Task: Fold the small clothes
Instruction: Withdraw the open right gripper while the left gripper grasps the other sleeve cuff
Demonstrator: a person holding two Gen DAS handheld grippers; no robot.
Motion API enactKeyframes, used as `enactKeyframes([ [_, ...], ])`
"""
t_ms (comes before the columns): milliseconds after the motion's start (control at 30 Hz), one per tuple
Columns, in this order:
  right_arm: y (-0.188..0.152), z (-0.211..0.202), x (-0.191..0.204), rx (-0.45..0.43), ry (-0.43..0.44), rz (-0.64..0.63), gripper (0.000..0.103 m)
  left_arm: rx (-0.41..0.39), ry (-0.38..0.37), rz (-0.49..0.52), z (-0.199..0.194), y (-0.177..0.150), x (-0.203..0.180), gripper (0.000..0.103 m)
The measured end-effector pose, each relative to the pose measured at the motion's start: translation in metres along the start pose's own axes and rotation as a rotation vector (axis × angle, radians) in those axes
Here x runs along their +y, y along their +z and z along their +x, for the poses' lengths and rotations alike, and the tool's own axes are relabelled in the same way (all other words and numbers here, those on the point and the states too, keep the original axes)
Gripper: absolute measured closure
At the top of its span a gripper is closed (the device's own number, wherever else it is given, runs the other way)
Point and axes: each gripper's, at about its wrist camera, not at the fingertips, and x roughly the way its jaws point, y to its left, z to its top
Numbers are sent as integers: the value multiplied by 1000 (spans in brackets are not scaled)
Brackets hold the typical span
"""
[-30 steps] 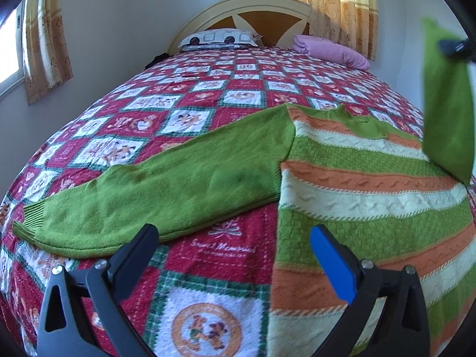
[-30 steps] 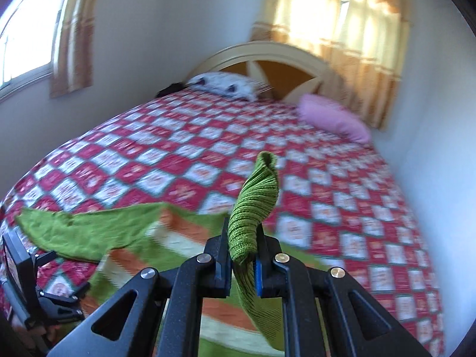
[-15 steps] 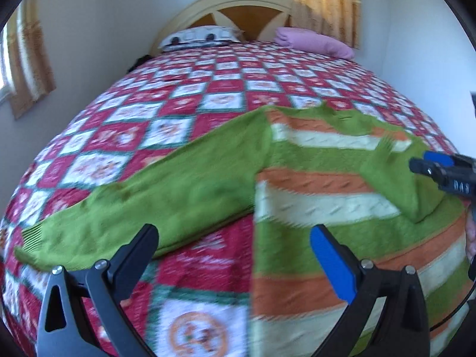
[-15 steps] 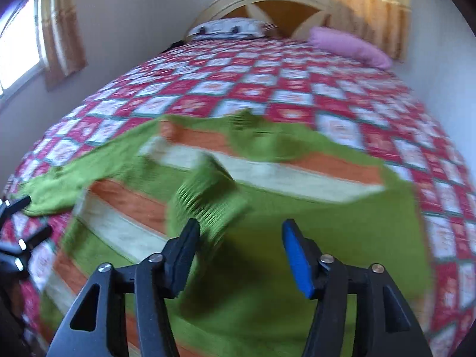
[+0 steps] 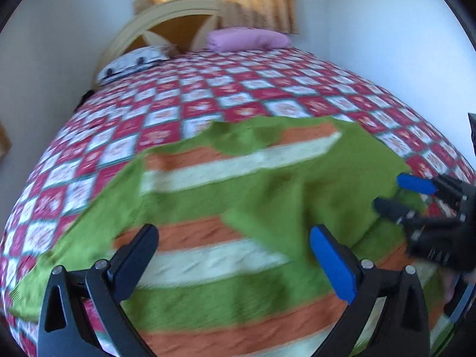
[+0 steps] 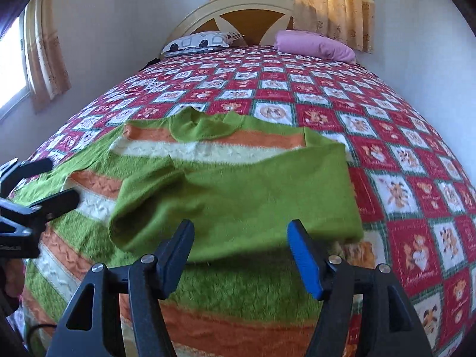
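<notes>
Patchwork quilt; fuzzy striped knit sweater, sleeve folded across.

Bright daylight glowing through the curtains behind the headboard, strong fisheye bending with dark vignetted corners, left wrist view motion-blurred across the sweater, right view sharper.

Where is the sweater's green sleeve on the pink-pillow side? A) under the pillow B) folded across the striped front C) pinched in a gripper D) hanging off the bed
B: in the right wrist view the green sleeve lies folded flat over the striped sweater, with nothing between the opening jaws of the right gripper.
</notes>
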Motion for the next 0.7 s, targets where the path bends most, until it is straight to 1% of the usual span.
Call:
enactKeyframes([
  [33, -4, 1, -2, -4, -11, 5, 37, 13, 15, 30, 11, 3, -13, 0],
  [67, -8, 1, -5, -8, -16, 15, 37, 16, 49, 56, 19, 4, -21, 0],
  [100, -12, 2, -9, -10, -17, 34, 37, 20, 103, 88, 30, 4, -29, 0],
  [167, -18, 1, -16, -12, -18, 63, 37, 36, 205, 114, 47, 4, -25, 0],
  [200, -21, 1, -19, -16, -19, 71, 37, 57, 238, 85, 52, 2, -13, 0],
  [267, -27, -3, -25, -34, -27, 82, 37, 92, 224, -6, 50, -6, 20, 0],
  [300, -29, -4, -27, -44, -33, 85, 37, 101, 234, -58, 43, -13, 40, 0],
  [400, -30, -8, -33, -70, -25, 117, 37, 95, 248, -124, 26, -31, 70, 0],
  [433, -30, -8, -33, -76, -25, 120, 36, 94, 231, -144, 21, -35, 76, 0],
  [500, -29, -10, -32, -89, -30, 113, 36, 73, 158, -204, 8, -41, 83, 1],
  [600, -30, -13, -30, -102, -34, 102, 36, 66, 54, -256, 9, -32, 78, 1],
  [667, -31, -15, -32, -110, -40, 112, 36, 92, 26, -263, 21, -27, 67, 9],
  [700, -31, -17, -33, -116, -42, 118, 36, 117, 16, -263, 29, -26, 64, 10],
])
